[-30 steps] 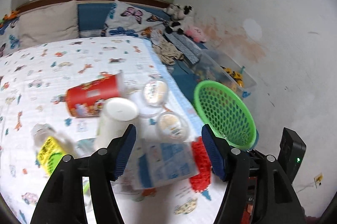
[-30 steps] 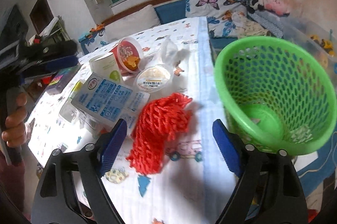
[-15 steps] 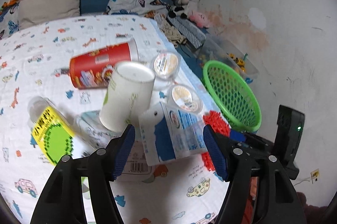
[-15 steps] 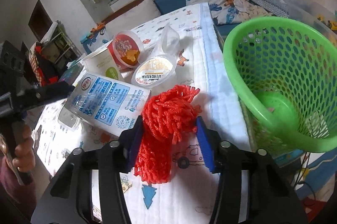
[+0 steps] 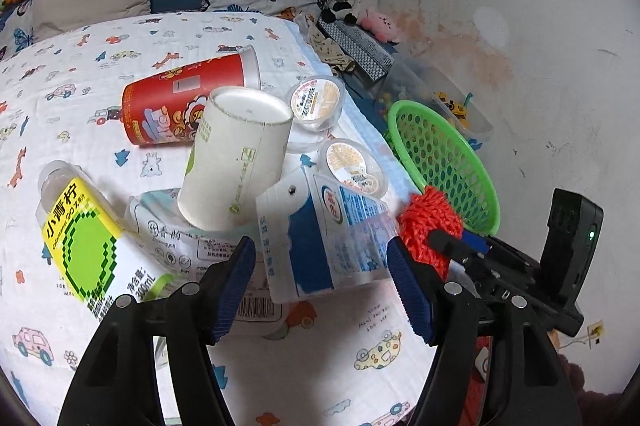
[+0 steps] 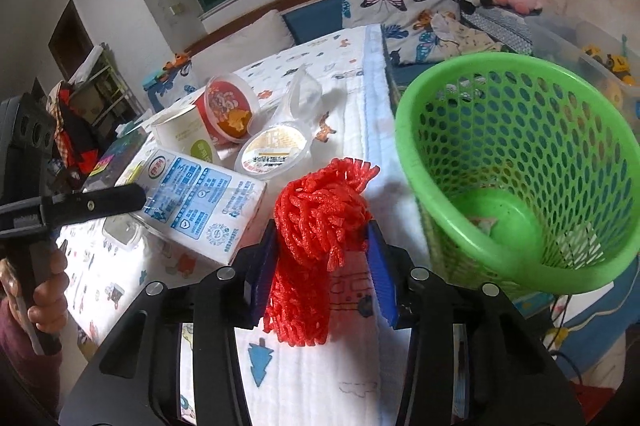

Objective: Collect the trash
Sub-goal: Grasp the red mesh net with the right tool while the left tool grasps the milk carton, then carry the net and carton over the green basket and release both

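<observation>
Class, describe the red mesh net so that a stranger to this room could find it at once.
Find the green basket beside the bed. Just left of its rim, on the car-print sheet, lies the red mesh net, clamped in the right gripper. It is the only soft, netted item; its neighbours are cartons and cups.

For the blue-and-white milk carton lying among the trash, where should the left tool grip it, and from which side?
Across the milk carton at its near end, coming down from above and the near side. It lies flat with that end between the open left tool pads; the far end is crowded by a cup.
</observation>
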